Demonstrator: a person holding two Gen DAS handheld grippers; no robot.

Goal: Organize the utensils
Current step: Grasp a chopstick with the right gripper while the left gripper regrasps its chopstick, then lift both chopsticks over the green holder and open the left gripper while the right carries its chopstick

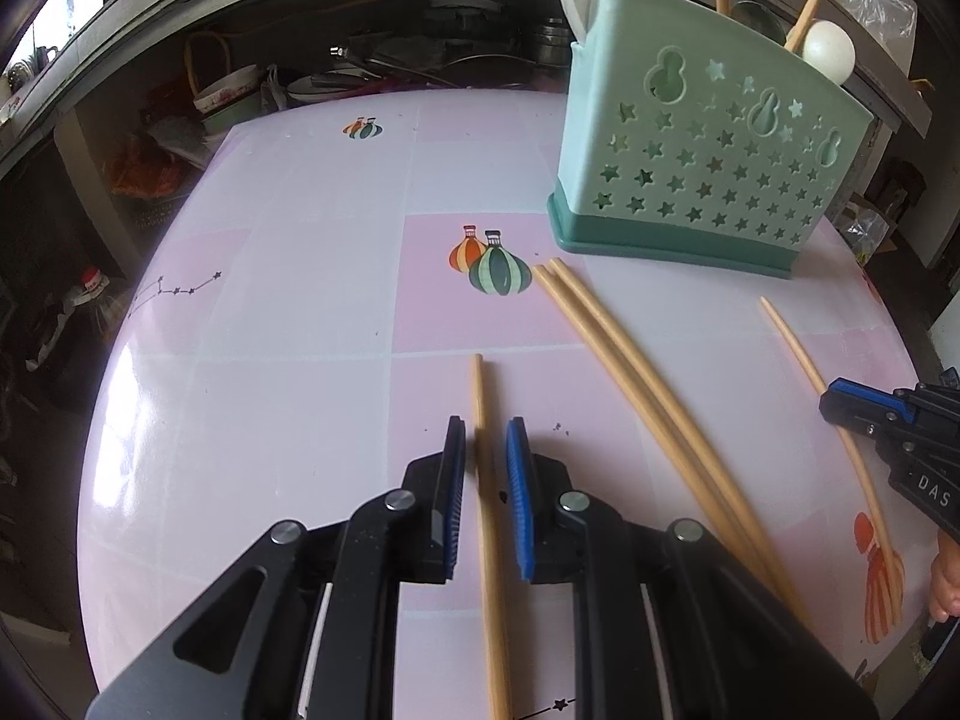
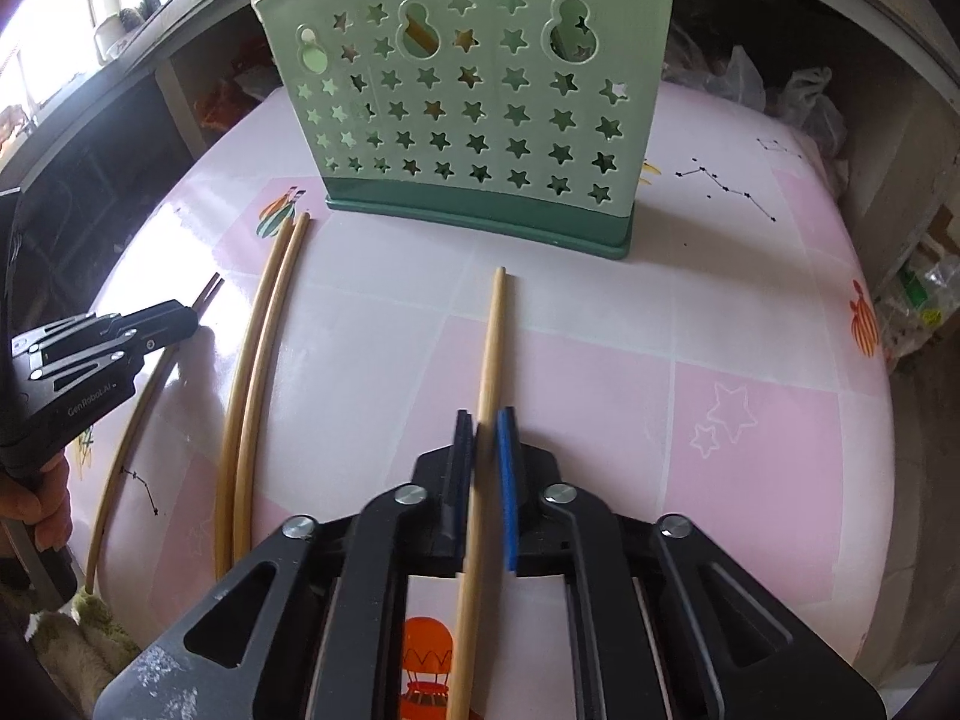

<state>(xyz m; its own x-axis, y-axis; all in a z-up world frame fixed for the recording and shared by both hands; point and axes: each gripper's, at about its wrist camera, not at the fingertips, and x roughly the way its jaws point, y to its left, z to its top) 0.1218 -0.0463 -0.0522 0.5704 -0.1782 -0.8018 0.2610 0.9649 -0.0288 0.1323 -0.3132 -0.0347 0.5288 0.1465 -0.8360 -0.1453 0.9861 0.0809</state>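
At the bottom of the left wrist view, the left gripper [image 1: 485, 429] stands narrowly parted astride a chopstick [image 1: 487, 504] on the pink table [image 1: 270, 360], pads just beside it; whether they press, I cannot tell. Low in the right wrist view, the right gripper [image 2: 485, 420] is clamped on another chopstick [image 2: 489, 354]. Left of it lie two paired chopsticks [image 2: 252, 372]. Farther up stands the green utensil holder [image 2: 480, 120], upright.

- This was a home kitchen: a pink balloon-print tablecloth [image 1: 270, 300] covered the table.
- Far shelves [image 1: 384, 69] held bowls, plates and pans.
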